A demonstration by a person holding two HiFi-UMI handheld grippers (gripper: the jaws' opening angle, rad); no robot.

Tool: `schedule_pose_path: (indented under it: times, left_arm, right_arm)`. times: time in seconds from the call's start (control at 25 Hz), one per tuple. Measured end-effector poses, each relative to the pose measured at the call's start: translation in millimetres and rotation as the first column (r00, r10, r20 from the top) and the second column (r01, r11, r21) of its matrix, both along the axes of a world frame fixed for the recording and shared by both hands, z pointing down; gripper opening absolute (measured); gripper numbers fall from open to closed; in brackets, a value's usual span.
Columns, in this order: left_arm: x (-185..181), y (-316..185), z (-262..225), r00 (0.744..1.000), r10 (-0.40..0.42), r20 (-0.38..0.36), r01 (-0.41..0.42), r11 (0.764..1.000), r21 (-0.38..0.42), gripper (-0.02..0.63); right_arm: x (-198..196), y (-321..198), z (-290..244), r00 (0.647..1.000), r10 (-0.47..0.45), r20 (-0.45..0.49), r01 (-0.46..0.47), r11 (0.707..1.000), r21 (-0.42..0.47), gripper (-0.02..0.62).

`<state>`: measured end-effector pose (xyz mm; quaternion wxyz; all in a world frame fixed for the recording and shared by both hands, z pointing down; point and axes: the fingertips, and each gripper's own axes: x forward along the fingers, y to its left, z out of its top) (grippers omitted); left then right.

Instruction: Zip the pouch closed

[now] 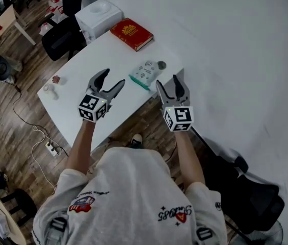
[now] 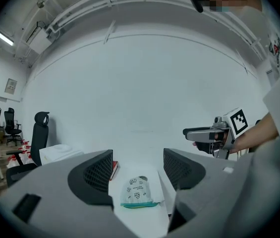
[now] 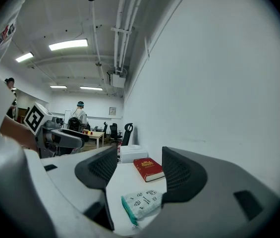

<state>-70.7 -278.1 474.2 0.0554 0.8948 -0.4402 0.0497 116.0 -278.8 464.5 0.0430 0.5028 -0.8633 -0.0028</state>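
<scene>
The pouch [image 1: 145,74] is white with small prints and a teal zip edge that faces me. It lies flat near the front edge of the white table [image 1: 82,70]. My left gripper [image 1: 113,77] hovers left of it, open, nothing between its jaws. My right gripper [image 1: 168,81] hovers at the pouch's right, past the table's corner, also open and empty. In the left gripper view the pouch [image 2: 137,192] lies ahead between the jaws, and the right gripper [image 2: 199,133] shows at the right. In the right gripper view the pouch [image 3: 142,202] lies low between the jaws.
A red book [image 1: 131,33] and a white box [image 1: 99,17] sit at the table's far end. A small round thing [image 1: 161,65] lies beside the pouch. Two small items [image 1: 56,79] rest at the table's left. A black chair [image 1: 62,34] stands behind, and a power strip [image 1: 52,148] lies on the floor.
</scene>
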Motion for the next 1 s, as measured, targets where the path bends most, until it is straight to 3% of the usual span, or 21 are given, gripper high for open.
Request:
schedule_pose_path:
  times: [0.6,1.0]
  left_arm:
    - [6.0,-49.0,23.3,1.000,0.025,-0.006,-0.025,0.999,-0.042,0.318]
    - [14.1,-62.0,62.6,0.998,0.068,-0.003,-0.068,0.989,-0.132,0.316]
  right_arm:
    - [2.4,-47.7,11.6,1.000,0.017,-0.007,-0.017,0.999,-0.031,0.273]
    - [8.7,-61.9,58.5,0.999,0.031,-0.030,-0.035,0.991,-0.132,0.273]
